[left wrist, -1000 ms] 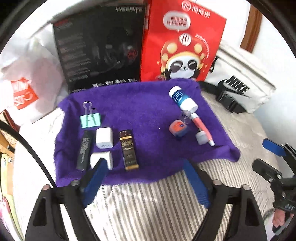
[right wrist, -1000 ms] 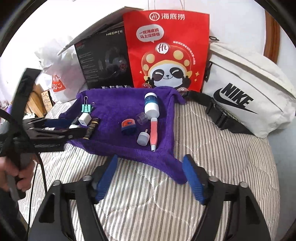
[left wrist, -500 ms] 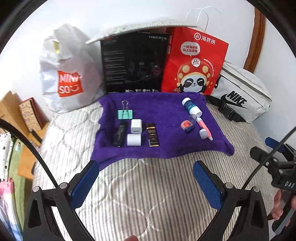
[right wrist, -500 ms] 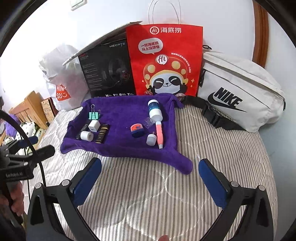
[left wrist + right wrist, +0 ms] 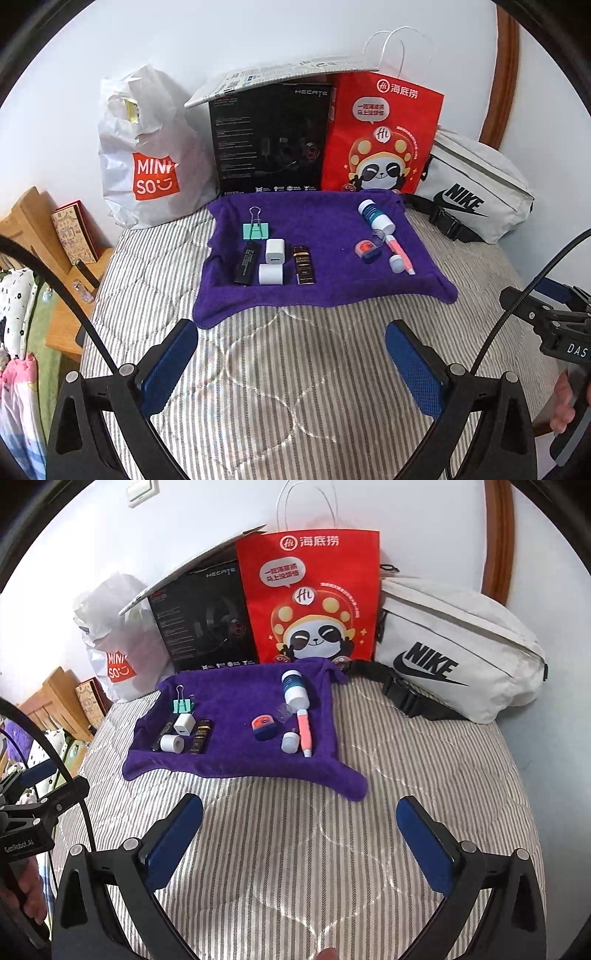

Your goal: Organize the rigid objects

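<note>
A purple towel (image 5: 325, 225) (image 5: 236, 698) lies on the striped bed. On its left sit a teal binder clip (image 5: 255, 229), a black stick (image 5: 245, 263), two white chargers (image 5: 275, 251) (image 5: 270, 274) and a brown lighter (image 5: 303, 265). On its right lie a white-blue bottle (image 5: 375, 216), an orange-blue case (image 5: 367, 250), a pink pen (image 5: 399, 254) and a small white cap (image 5: 396, 263). My left gripper (image 5: 291, 365) is open and empty over the bed, short of the towel. My right gripper (image 5: 299, 843) is open and empty too.
Behind the towel stand a white Miniso bag (image 5: 147, 155), a black box (image 5: 271, 140) and a red panda bag (image 5: 380, 136). A white Nike bag (image 5: 476, 188) lies at the right. A wooden stand (image 5: 40, 236) is left of the bed.
Both grippers have pulled back from the towel and opened wide. The objects on the towel have not moved.
</note>
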